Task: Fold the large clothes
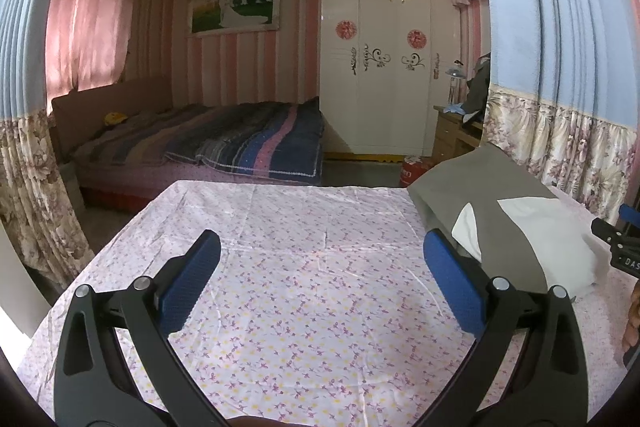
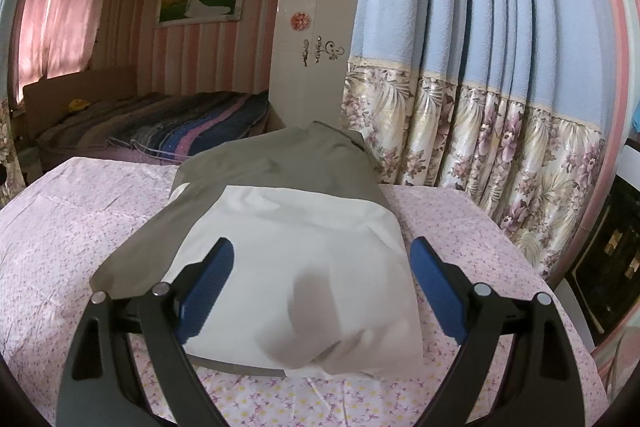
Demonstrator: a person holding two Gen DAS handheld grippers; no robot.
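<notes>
Hovering over the floral sheet point(image 1: 312, 291), the left gripper point(image 1: 320, 267) stands spread wide and holds nothing. Left wrist view: the grey-and-white garment point(image 1: 516, 223) lies off to the right on the sheet, apart from these fingers.

Right wrist view: right gripper point(image 2: 322, 267) also spread wide, empty, poised above the garment's point(image 2: 280, 195) white panel. Garment looks already folded to a compact bundle near the curtain point(image 2: 480, 67). Judgement: fold near complete, or a last fold pending. Next move likely calls for pinching the near edge cleanly.
</notes>
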